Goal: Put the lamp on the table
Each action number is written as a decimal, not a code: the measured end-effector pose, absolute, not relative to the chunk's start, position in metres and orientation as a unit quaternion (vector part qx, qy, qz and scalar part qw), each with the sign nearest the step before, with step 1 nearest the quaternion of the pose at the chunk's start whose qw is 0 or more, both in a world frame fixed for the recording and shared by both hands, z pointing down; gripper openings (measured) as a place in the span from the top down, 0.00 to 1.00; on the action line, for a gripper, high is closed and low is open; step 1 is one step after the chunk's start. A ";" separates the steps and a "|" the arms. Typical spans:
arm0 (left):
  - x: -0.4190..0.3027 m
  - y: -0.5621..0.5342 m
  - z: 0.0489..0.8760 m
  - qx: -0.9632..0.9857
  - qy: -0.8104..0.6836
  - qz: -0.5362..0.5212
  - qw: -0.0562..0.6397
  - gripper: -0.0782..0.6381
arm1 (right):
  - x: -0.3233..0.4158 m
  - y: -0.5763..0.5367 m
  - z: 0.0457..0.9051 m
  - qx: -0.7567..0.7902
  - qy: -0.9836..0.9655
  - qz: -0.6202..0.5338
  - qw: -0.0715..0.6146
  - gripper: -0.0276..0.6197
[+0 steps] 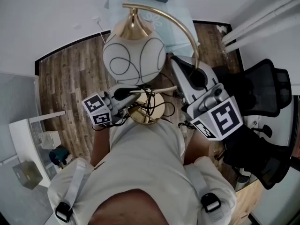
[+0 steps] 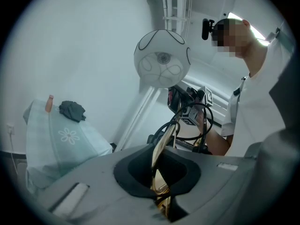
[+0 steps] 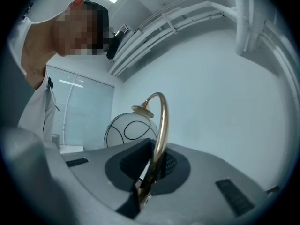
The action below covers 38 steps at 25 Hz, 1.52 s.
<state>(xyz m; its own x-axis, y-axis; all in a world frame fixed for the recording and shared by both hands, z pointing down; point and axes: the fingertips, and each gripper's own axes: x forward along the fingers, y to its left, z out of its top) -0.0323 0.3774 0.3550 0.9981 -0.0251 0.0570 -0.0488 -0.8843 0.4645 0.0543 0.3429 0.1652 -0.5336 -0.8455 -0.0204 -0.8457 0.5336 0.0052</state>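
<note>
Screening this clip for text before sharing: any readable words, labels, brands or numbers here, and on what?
No readable text in any view.
Left cube, right cube: black-and-white square patterns, no letters.
Tablecloth: flower print, no words.
Lamp: black curved lines on the shade, no lettering.

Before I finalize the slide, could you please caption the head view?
Left gripper and right gripper clamp the gold lamp with its globe shade above the wood floor, table ahead.
</note>
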 end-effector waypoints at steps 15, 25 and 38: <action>-0.031 0.310 0.356 0.970 -0.001 0.038 0.240 0.87 | 0.058 0.278 0.169 -0.501 0.866 -0.001 -0.004 0.95; -0.001 0.249 0.360 0.969 -0.024 0.039 0.242 0.87 | 0.090 0.212 0.175 -0.478 0.878 -0.016 0.000 0.95; 0.050 0.188 0.355 0.967 -0.064 0.034 0.245 0.87 | 0.137 0.143 0.167 -0.433 0.901 -0.020 0.016 0.95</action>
<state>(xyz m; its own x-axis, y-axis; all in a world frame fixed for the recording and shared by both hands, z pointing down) 0.0497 0.1878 0.3547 0.9894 -0.1077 0.0975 -0.1411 -0.8716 0.4694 0.1371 0.1432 0.1674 -0.6245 -0.7810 -0.0118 -0.7796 0.6242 -0.0508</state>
